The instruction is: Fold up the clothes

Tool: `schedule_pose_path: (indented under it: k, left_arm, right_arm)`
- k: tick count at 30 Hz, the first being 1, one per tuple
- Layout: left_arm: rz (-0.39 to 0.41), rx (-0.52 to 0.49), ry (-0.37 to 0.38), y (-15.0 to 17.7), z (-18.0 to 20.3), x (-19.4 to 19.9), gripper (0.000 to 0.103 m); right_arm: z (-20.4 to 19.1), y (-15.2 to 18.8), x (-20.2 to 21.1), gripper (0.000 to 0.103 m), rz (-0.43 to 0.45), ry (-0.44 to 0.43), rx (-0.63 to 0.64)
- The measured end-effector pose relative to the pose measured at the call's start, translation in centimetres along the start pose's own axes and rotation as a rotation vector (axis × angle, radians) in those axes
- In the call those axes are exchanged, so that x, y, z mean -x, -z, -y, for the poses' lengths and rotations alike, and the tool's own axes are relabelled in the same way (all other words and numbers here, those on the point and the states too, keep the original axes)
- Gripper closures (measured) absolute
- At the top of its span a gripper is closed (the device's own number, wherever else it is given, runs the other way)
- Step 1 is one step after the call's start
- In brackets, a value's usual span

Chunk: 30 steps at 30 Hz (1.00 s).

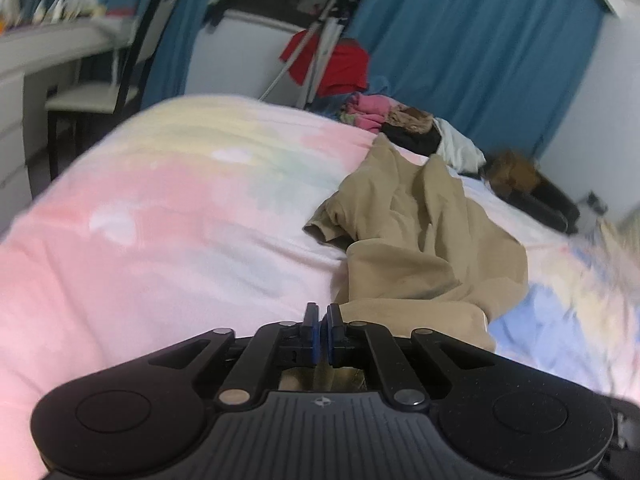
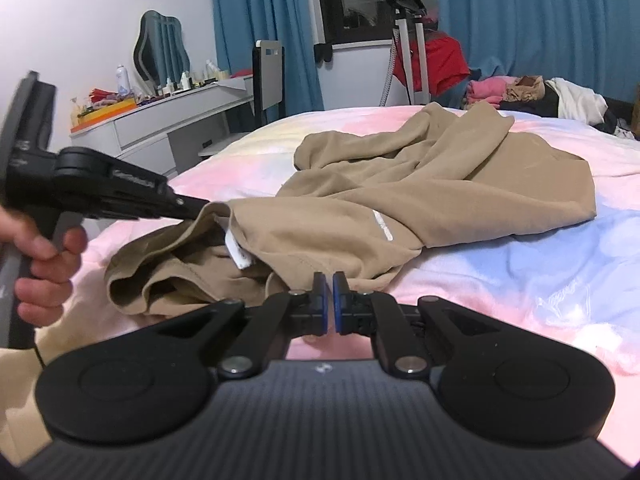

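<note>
the tan garment (image 2: 400, 184) lies crumpled and unfolded on the pastel bed (image 2: 520, 272), so the folding is barely begun. the left claw (image 2: 200, 210) pinches its near edge. the right claw (image 2: 328, 300) is closed, apparently on the hem.

Bed's near-left side, bare pastel duvet (image 1: 160, 208), gives open room for a pass, while the crumpled tan garment (image 2: 400, 200) blocks centre-right, a clothes pile (image 2: 532, 96) crowds the far edge, w/ chair (image 1: 132, 64) & tripod (image 2: 408, 40) just beyond.
</note>
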<state>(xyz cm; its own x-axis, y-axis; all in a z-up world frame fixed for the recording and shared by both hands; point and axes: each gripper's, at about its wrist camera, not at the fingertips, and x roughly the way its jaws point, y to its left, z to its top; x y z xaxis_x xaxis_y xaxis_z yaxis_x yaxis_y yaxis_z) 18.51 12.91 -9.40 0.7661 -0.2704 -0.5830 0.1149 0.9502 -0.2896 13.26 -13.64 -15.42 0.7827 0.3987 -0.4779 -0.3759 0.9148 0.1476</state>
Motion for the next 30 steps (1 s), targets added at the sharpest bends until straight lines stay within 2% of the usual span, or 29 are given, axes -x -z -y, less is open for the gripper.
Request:
schedule_pose_path:
  k: [1, 2, 4, 5, 6, 9, 12, 15, 17, 21, 27, 29, 30]
  left_arm:
    - [0.007, -0.029, -0.01, -0.1, 0.3, 0.6, 0.09]
    - [0.025, -0.057, -0.024, -0.2, 0.6, 1.4, 0.088]
    - [0.061, -0.124, -0.051, -0.1, 1.4, 3.5, 0.078]
    - [0.077, -0.161, -0.062, 0.0, 2.0, 4.6, 0.074]
    - [0.079, -0.197, -0.065, 0.3, 2.6, 5.7, 0.071]
    - [0.05, -0.304, -0.073, 1.5, 4.6, 8.5, 0.069]
    - [0.018, -0.407, -0.095, 3.2, 6.6, 9.5, 0.064]
    - [-0.04, -0.479, -0.177, 4.3, 7.7, 7.7, 0.062]
    - [-0.073, -0.489, -0.263, 4.9, 7.8, 6.0, 0.063]
    - [-0.126, -0.504, -0.281, 5.7, 7.8, 4.1, 0.063]
    - [-0.101, -0.613, -0.319, 6.6, 8.6, 3.3, 0.062]
    - [-0.106, -0.633, -0.326, 6.8, 8.4, 2.7, 0.076]
    - [-0.092, -0.641, -0.338, 6.8, 8.5, 2.8, 0.09]
  right_arm:
    - [0.1, 0.0, -0.1, 0.095, -0.003, 0.004, -0.005]
    - [0.2, 0.0, -0.2, 0.094, -0.006, 0.009, -0.011]
    - [0.3, 0.0, -0.4, 0.072, -0.005, 0.025, -0.041]
    - [0.5, 0.0, -0.5, 0.055, 0.0, 0.035, -0.067]
    - [0.7, 0.0, -0.5, 0.045, 0.005, 0.038, -0.088]
    - [1.2, 0.0, -0.6, 0.045, 0.015, 0.029, -0.129]
    - [1.2, 0.1, -0.4, 0.045, 0.027, 0.038, -0.122]
    - [1.0, 0.0, 0.0, 0.045, 0.041, 0.037, -0.116]
    - [0.8, 0.0, 0.2, 0.045, 0.054, 0.042, -0.096]
    - [0.6, -0.3, 0.3, 0.045, 0.068, 0.054, -0.07]
    - [0.8, -0.2, -0.2, 0.045, 0.058, 0.035, -0.08]
    - [0.6, -0.1, -0.3, 0.045, 0.059, 0.023, -0.076]
    - [0.5, -0.1, -0.3, 0.045, 0.062, 0.017, -0.072]
